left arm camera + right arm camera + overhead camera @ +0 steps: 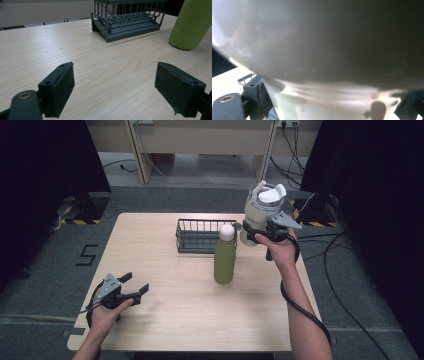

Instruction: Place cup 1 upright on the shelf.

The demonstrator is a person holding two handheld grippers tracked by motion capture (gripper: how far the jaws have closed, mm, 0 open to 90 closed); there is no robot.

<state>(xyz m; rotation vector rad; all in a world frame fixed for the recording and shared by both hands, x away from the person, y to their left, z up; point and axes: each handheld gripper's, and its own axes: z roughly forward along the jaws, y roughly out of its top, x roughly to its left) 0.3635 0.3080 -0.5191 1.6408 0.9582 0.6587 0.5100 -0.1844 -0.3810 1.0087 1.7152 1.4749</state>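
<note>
My right gripper is shut on a large whitish bottle with a white lid and spout, held in the air over the table's far right part. In the right gripper view the bottle's pale body looms close, and both jaws press on its lower part. A green bottle with a white cap stands upright mid-table, just left of that hand. My left gripper rests low at the front left, open, with nothing but bare wood between its pads.
A dark wire basket sits at the table's back middle, behind the green bottle; the left gripper view shows the basket and the green bottle ahead. The wooden table has cables on the floor to its right.
</note>
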